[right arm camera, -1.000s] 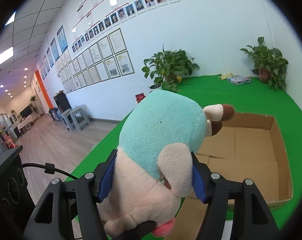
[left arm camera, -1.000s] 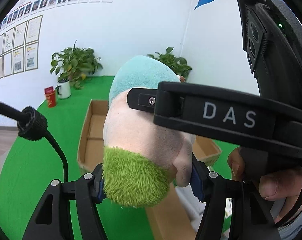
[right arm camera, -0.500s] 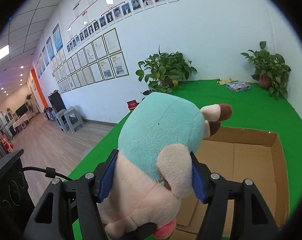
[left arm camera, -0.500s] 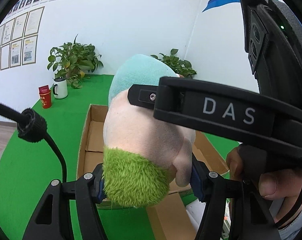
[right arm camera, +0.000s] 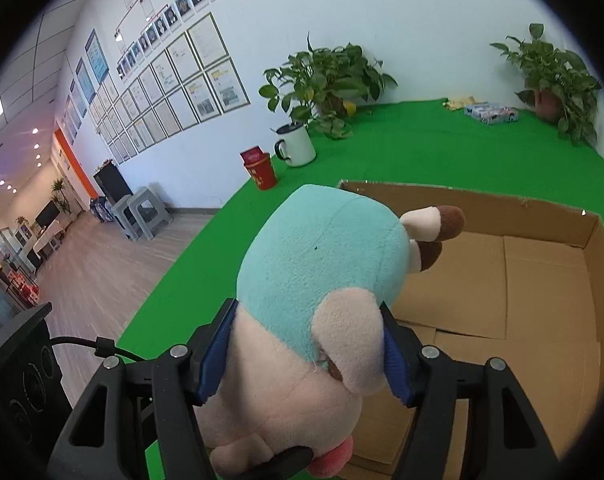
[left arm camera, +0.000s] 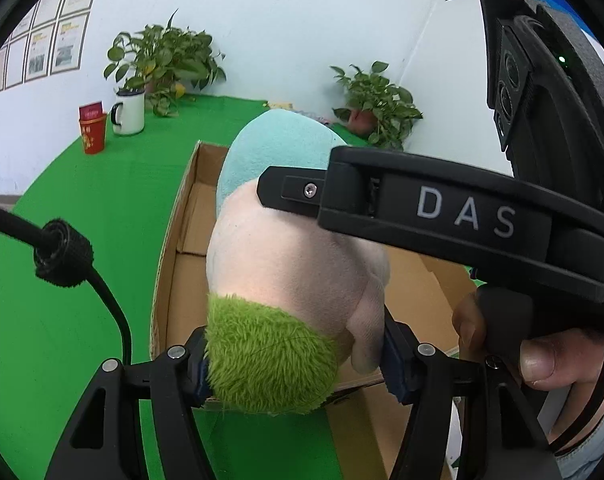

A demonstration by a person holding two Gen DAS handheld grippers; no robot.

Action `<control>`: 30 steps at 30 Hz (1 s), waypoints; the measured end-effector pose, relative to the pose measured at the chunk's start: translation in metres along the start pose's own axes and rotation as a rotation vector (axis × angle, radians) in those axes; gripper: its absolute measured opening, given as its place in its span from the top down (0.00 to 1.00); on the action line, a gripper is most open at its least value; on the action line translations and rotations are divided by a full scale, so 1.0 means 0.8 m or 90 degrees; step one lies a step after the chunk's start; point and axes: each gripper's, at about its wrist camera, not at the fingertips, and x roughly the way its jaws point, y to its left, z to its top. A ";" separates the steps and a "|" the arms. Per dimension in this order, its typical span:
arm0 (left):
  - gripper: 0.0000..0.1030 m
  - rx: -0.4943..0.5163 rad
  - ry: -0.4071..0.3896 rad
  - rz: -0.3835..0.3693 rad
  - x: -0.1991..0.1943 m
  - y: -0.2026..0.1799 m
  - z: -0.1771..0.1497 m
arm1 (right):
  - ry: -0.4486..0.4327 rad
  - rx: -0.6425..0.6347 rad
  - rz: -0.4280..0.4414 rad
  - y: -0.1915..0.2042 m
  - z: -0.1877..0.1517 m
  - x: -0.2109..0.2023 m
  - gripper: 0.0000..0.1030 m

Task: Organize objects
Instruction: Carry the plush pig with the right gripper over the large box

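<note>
A plush toy (left arm camera: pixel 289 272) with a teal back, pale pink body and shaggy green end is held by both grippers at once. My left gripper (left arm camera: pixel 295 354) is shut on its green end, blue pads pressing both sides. My right gripper (right arm camera: pixel 308 354) is shut on the pink and teal part of the plush toy (right arm camera: pixel 322 280), whose brown-tipped feet point toward the box. An open cardboard box (right arm camera: pixel 542 280) lies just beyond and below the toy; the same cardboard box (left arm camera: pixel 185 240) shows in the left wrist view. The right gripper's black body marked DAS (left arm camera: pixel 462 216) crosses that view, held by a hand (left arm camera: pixel 534 356).
Green carpet (left arm camera: pixel 81 220) covers the floor. A white mug (right arm camera: pixel 295 146), a red cup (right arm camera: pixel 261 168) and a potted plant (right arm camera: pixel 326 80) stand by the far wall. Another plant (right arm camera: pixel 554 76) and a small packet (right arm camera: pixel 490 114) sit in the far corner. A black cable (left arm camera: pixel 65 256) hangs left.
Both grippers have sunk with the toy and moved toward the box, which now looms larger beneath it. The grips on the toy look unchanged.
</note>
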 end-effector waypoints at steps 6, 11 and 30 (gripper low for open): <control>0.41 -0.032 0.051 0.020 0.049 0.037 -0.015 | 0.044 0.009 0.003 -0.012 -0.002 0.042 0.38; 0.40 -0.050 0.099 0.050 0.068 0.047 -0.020 | 0.093 0.027 0.035 -0.028 -0.006 0.073 0.38; 0.45 -0.024 0.090 0.091 0.003 0.045 -0.026 | 0.122 0.043 0.068 -0.037 -0.018 0.093 0.25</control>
